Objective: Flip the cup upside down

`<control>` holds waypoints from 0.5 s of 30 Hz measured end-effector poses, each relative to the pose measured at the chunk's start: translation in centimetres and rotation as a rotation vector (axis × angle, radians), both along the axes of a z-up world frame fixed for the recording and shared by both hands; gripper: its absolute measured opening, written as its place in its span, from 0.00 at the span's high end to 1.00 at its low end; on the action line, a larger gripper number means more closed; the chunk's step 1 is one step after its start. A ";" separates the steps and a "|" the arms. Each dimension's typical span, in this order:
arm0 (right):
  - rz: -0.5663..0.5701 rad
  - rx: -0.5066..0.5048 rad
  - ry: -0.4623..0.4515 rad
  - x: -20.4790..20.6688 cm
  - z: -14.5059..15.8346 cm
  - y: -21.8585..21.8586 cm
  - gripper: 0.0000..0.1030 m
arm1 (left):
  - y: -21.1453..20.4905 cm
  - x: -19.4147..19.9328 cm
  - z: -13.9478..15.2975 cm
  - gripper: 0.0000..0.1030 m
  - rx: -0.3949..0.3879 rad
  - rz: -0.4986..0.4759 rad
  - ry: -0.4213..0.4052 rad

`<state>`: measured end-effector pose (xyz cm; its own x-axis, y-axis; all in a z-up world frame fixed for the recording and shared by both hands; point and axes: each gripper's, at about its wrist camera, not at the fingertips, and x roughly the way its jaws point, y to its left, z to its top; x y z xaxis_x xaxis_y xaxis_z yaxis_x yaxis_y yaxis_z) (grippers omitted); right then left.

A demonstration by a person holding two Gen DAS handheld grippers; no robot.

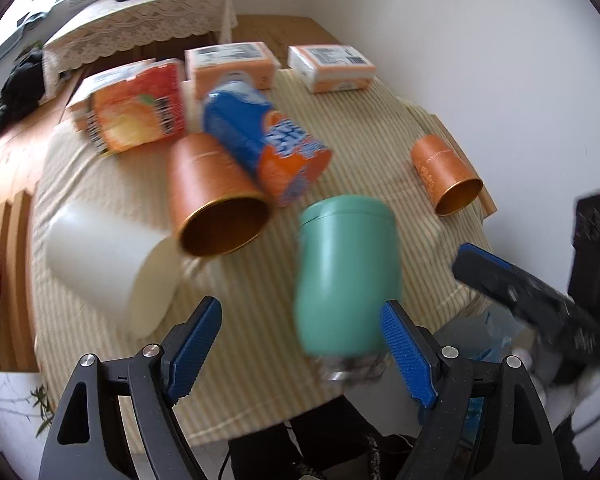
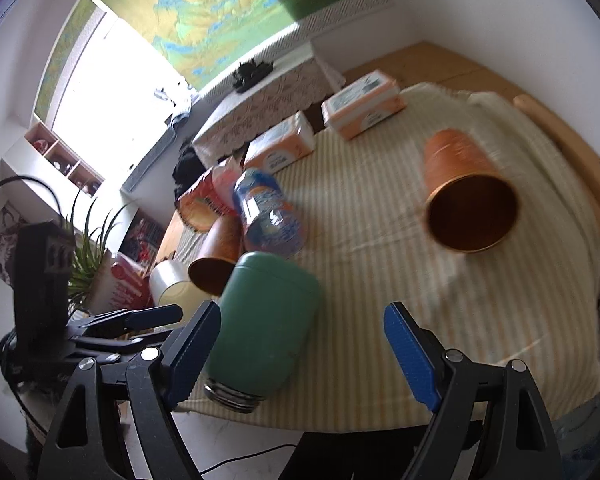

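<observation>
A teal cup [image 1: 346,272] lies on its side near the front edge of the striped tablecloth [image 1: 228,292], its metal threaded mouth toward me. It also shows in the right wrist view [image 2: 262,328]. My left gripper [image 1: 300,344] is open, the cup lying by its right finger. My right gripper [image 2: 302,344] is open, the cup just inside its left finger. An orange cup [image 1: 214,196] lies on its side at centre left, another orange cup [image 1: 446,178] at the right. The right gripper's black finger [image 1: 520,288] shows at the left view's right edge.
A white cup [image 1: 100,260] lies on its side at the left. A blue-orange soda can [image 1: 264,140] and an orange packet [image 1: 136,112] lie behind. Two tissue packs [image 1: 332,66] stand at the back. A potted plant [image 2: 88,256] stands left of the table.
</observation>
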<state>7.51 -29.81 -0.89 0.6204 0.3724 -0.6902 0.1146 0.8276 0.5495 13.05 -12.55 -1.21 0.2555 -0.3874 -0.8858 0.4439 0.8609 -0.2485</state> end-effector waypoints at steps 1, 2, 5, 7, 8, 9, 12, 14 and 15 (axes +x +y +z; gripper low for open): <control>0.009 0.017 0.022 0.6 -0.2 0.3 0.22 | 0.6 -0.4 0.0 0.18 -0.001 0.002 -0.004; 0.018 0.035 0.051 1.4 -0.6 0.5 0.22 | 1.4 -0.9 -0.1 0.18 -0.004 0.011 -0.012; 0.017 0.109 0.133 3.4 -1.7 0.6 0.22 | 3.4 -2.1 -0.3 0.18 -0.017 0.016 -0.020; 0.008 0.154 0.172 4.4 -2.3 0.5 0.22 | 4.5 -2.6 -0.6 0.18 -0.031 0.032 -0.023; 0.001 0.166 0.193 5.0 -2.7 0.5 0.22 | 5.0 -2.8 -0.8 0.18 -0.035 0.033 -0.023; 0.003 0.181 0.214 5.5 -3.0 0.6 0.22 | 5.5 -3.0 -1.0 0.18 -0.038 0.040 -0.022; 0.011 0.199 0.260 6.5 -3.6 1.3 0.22 | 6.9 -3.4 -1.7 0.18 -0.055 0.058 -0.010; 0.025 0.183 0.275 7.0 -3.7 2.0 0.22 | 7.8 -3.7 -1.9 0.18 -0.065 0.074 -0.010; 0.028 0.181 0.282 7.2 -3.6 2.1 0.22 | 8.1 -3.7 -2.0 0.18 -0.068 0.076 -0.011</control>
